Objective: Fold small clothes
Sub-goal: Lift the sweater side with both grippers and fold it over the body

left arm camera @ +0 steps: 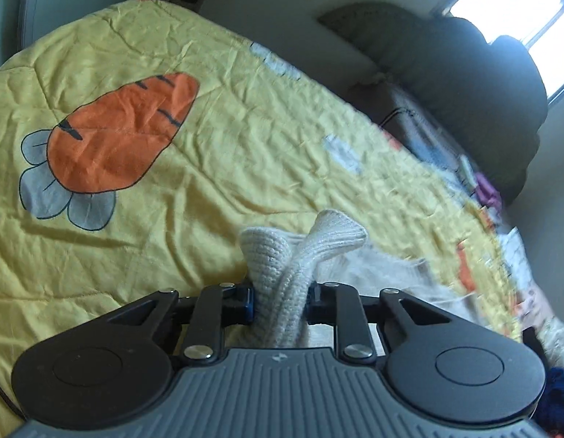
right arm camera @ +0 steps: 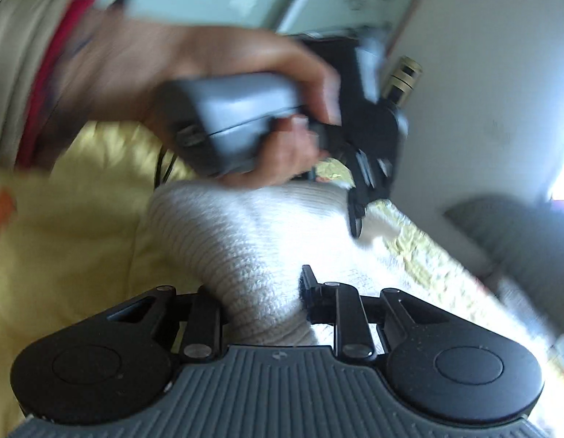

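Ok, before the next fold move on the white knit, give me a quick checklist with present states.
1. Left gripper clamped on the white knit garment: ok, fabric bunched between its fingers.
2. Right gripper clamped on the garment: ok, knit fills the gap.
3. Garment spread flat between the two grips: not ok, it sags and bunches.
4. Yellow carrot quilt smooth underneath: not ok, wrinkled.
5. Landing area free of other clothes: cannot tell, blurred items sit at the quilt's far edge.
6. Image sharpness for judging alignment: not ok, the right wrist view is motion-blurred.
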Demonstrator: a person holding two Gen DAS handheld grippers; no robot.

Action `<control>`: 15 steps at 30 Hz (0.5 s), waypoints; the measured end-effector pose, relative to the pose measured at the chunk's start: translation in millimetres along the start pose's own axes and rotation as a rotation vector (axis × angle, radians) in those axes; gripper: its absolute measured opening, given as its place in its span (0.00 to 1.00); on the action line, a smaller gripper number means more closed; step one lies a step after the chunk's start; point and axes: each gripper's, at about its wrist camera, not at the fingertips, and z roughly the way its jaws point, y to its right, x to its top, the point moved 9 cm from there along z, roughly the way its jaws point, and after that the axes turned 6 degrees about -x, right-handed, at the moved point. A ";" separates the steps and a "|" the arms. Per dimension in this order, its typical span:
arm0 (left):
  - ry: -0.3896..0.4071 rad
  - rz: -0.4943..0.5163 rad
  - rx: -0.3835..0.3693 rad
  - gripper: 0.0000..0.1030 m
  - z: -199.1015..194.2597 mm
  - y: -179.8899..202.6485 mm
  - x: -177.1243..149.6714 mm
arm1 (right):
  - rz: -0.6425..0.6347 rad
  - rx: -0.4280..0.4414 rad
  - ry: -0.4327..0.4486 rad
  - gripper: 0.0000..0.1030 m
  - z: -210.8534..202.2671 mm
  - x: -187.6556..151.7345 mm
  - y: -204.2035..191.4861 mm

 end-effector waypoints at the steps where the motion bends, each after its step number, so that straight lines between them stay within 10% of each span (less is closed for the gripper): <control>1: 0.014 -0.015 -0.021 0.21 -6.6 7.3 2.0 | 0.044 0.010 0.011 0.24 -4.4 0.8 9.3; 15: 0.112 -0.102 -0.085 0.21 -34.6 129.3 -6.0 | 0.529 0.046 0.098 0.24 -69.4 -17.1 129.4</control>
